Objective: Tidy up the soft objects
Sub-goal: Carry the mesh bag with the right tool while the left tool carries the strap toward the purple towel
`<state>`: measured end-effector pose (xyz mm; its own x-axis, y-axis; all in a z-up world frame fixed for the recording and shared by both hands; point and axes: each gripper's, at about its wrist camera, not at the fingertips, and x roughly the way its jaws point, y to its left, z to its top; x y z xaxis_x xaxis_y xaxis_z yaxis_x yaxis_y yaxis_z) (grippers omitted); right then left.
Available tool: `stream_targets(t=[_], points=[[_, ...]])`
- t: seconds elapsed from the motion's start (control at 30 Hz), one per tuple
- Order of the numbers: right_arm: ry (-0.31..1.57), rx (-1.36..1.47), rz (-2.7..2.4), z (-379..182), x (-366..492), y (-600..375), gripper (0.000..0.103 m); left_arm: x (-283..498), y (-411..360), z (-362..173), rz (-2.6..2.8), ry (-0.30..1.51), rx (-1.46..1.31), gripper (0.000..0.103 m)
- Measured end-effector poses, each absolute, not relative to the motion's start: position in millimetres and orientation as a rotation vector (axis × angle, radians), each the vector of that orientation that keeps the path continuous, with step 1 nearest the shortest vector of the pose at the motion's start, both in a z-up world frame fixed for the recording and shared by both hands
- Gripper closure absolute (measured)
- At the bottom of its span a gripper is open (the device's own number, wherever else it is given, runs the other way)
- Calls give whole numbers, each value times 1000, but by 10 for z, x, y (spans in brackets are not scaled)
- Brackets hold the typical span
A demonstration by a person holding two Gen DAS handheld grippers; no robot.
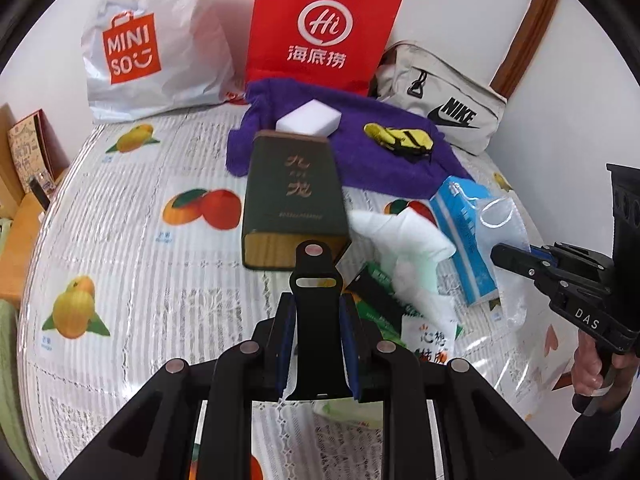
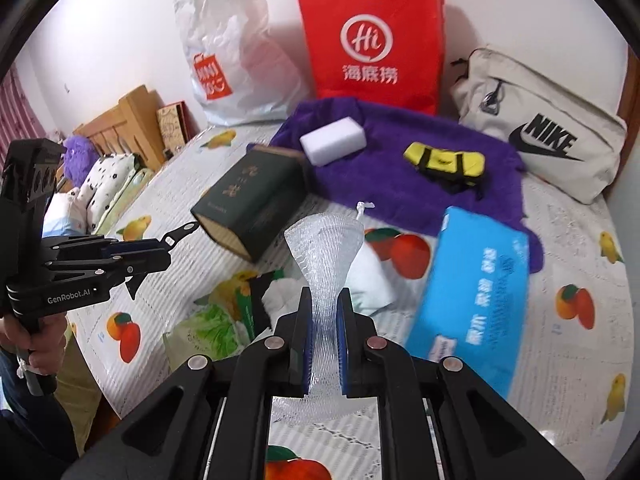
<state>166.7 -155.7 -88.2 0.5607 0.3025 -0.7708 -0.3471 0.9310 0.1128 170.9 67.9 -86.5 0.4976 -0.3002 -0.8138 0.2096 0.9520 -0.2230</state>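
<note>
Right wrist view. The right gripper (image 2: pixel 324 344) clamps a clear mesh sleeve (image 2: pixel 326 248) between its blue pads (image 2: pixel 343 344); the sleeve fans out above the fingertips. At left, the left gripper (image 2: pixel 182 236) holds a thin black strap piece. On the fruit-print table cover (image 2: pixel 572 360) lie a dark green box (image 2: pixel 252 204), a blue tissue pack (image 2: pixel 476 296), and farther off a purple towel (image 2: pixel 384 168) bearing 1 white sponge (image 2: pixel 334 140) and 1 yellow pouch (image 2: pixel 444 162).
</note>
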Motion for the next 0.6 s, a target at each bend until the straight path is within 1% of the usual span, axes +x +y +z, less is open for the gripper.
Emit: stream_targets(t=[0.27,0.6], points=[[859,-35,342,-694,1736,-1730,93,1796,609,-661,-336,975,-86,82],[833,-19,297,-556,2001,-1898,93,2111,563,-483,-337,957,-75,82]])
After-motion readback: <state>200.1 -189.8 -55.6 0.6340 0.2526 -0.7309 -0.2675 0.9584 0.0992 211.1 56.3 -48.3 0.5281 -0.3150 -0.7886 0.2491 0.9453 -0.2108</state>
